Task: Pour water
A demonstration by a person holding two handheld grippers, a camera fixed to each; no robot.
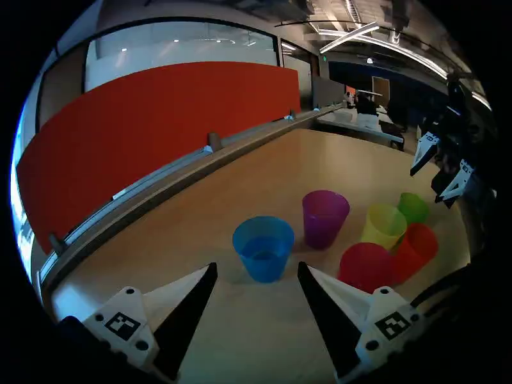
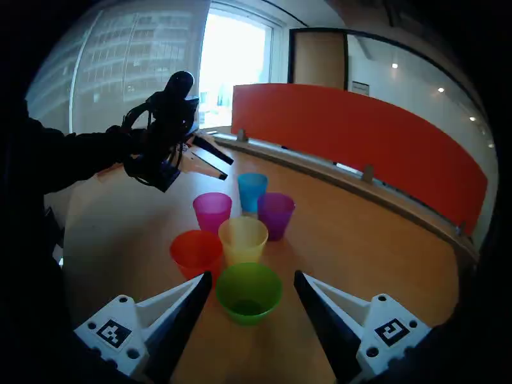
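In the left gripper view, the left gripper (image 1: 256, 265) has its jaws wide open and empty. A blue cup (image 1: 263, 248) holding water stands on the table (image 1: 256, 173) just beyond them, beside a purple cup (image 1: 325, 217). In the right gripper view, the right gripper (image 2: 251, 275), jaws equally wide and empty, faces a green cup (image 2: 249, 292).

The blue cup (image 1: 263, 248) and green cup (image 2: 249, 293) look like smooth, translucent plastic. The bench (image 2: 371, 243) is pale wood, softly sheened.
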